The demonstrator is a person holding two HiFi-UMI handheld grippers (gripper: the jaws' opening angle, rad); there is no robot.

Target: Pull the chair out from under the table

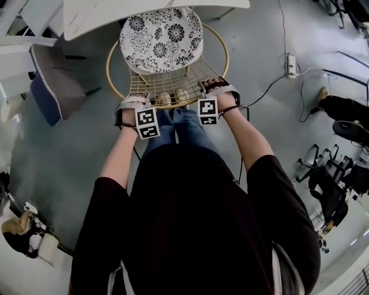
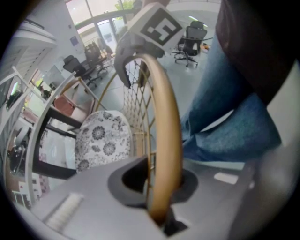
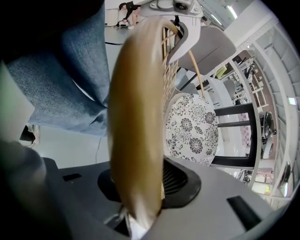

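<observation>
The chair has a round gold rim [image 1: 109,75], a wire-mesh back [image 1: 167,80] and a black-and-white floral seat cushion [image 1: 161,39]. Its front is tucked under the white table [image 1: 115,14] at the top of the head view. My left gripper [image 1: 134,102] points down at the near left of the rim. In the left gripper view the gold rim [image 2: 166,140] runs between my jaws, and my left gripper [image 2: 159,206] is shut on it. My right gripper [image 1: 216,86] is on the near right of the rim. There the rim [image 3: 133,117] fills the gap, with my right gripper [image 3: 138,206] shut on it.
A grey and blue padded seat [image 1: 49,83] stands left of the chair. A power strip [image 1: 290,64] with cables lies on the floor at the right. Black office chairs [image 1: 334,184] stand at the far right. My jeans-clad legs [image 1: 173,129] are right behind the chair back.
</observation>
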